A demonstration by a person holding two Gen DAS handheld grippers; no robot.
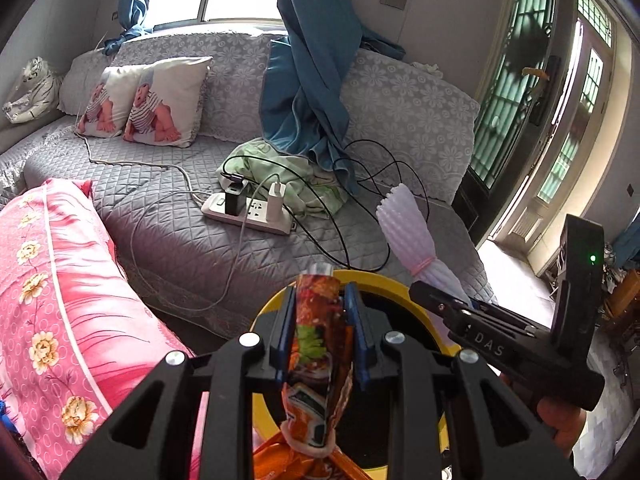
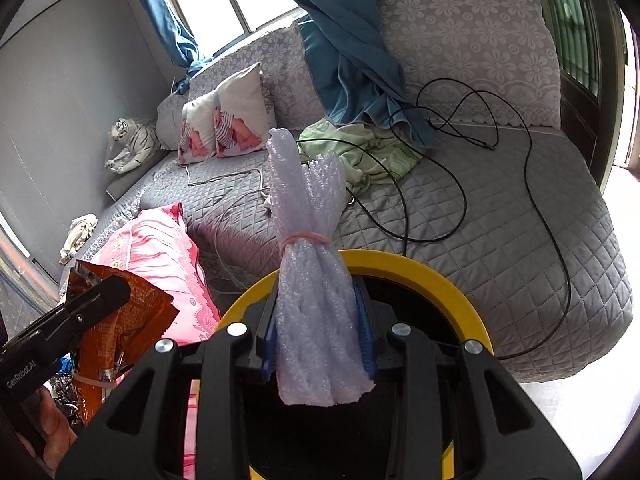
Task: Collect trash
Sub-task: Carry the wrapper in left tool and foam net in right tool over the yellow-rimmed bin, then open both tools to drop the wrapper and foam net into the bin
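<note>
My left gripper (image 1: 318, 300) is shut on a rolled orange snack wrapper (image 1: 318, 356), tied near its lower end, and holds it over a round bin with a yellow rim (image 1: 384, 280) and a dark inside. My right gripper (image 2: 318, 312) is shut on a bundle of white foam netting (image 2: 310, 240) bound with a pink rubber band, also above the yellow rim (image 2: 420, 270). The foam bundle (image 1: 404, 224) and right gripper (image 1: 428, 294) show at the right of the left wrist view. The wrapper (image 2: 120, 320) and left gripper (image 2: 106, 292) show at the lower left of the right wrist view.
A grey quilted sofa (image 1: 180, 224) stands behind the bin. On it lie a white power strip (image 1: 248, 210) with chargers, black cables (image 2: 460, 184), a green cloth (image 2: 368, 148), baby-print cushions (image 1: 148, 100) and a pink floral pillow (image 1: 60, 288). A blue curtain (image 1: 308, 72) hangs down onto the sofa.
</note>
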